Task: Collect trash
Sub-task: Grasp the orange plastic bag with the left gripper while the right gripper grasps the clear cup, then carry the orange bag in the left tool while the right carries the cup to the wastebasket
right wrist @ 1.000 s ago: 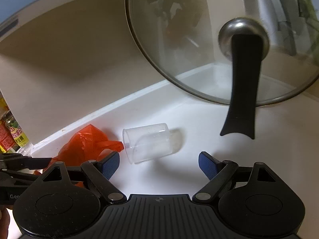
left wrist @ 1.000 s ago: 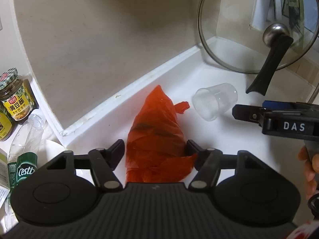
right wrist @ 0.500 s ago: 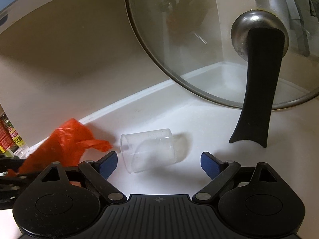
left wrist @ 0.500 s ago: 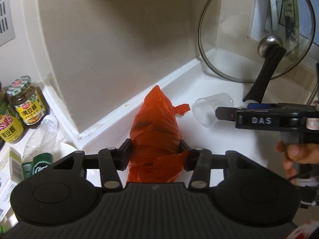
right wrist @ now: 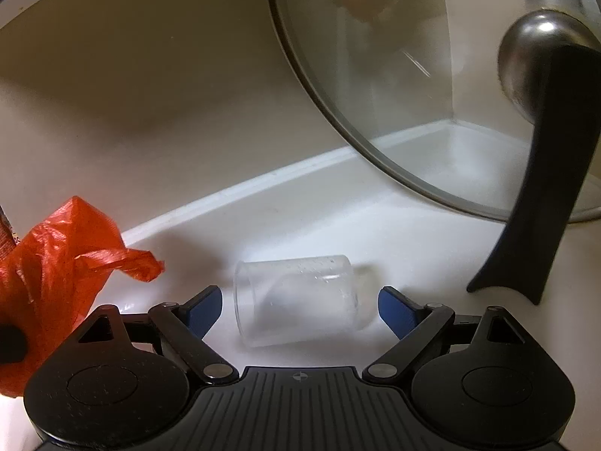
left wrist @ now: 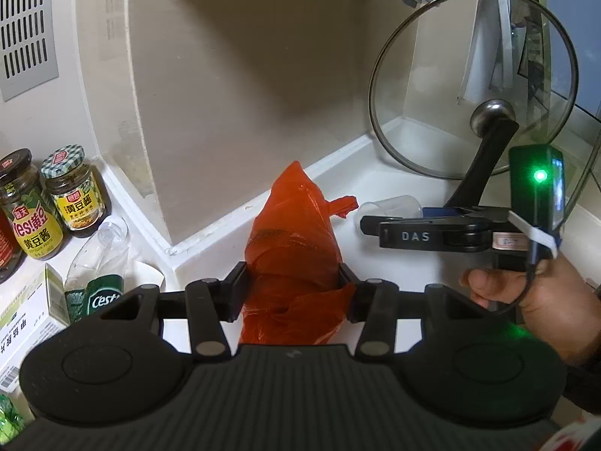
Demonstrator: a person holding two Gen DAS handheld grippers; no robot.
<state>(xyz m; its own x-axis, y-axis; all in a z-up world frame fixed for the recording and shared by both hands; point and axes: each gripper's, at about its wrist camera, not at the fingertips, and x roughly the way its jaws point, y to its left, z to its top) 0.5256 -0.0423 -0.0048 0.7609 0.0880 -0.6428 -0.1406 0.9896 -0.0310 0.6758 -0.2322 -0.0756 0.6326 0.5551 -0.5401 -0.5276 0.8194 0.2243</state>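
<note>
A crumpled red plastic bag point(left wrist: 293, 240) is pinched between the black pads of my left gripper point(left wrist: 293, 282), which is shut on it and holds it above the white counter. The bag point(right wrist: 56, 263) also shows at the left edge of the right wrist view. A clear plastic cup point(right wrist: 296, 298) lies on its side on the counter, its mouth to the left. My right gripper point(right wrist: 298, 306) stands open with its blue pads on either side of the cup and a gap on each side. In the left wrist view the cup point(left wrist: 390, 206) is partly hidden behind the right gripper point(left wrist: 379, 223).
A glass pot lid point(left wrist: 469, 86) with a black handle point(right wrist: 544, 188) leans in the back right corner. Sauce jars point(left wrist: 75, 188), an empty clear bottle point(left wrist: 101, 248) and a carton point(left wrist: 26, 319) crowd the lower ledge at left. The beige wall point(left wrist: 244, 94) backs the counter.
My left gripper closed on the red bag and lifted it, pulling back from the wall. My right gripper moved forward until its pads flank the cup.
</note>
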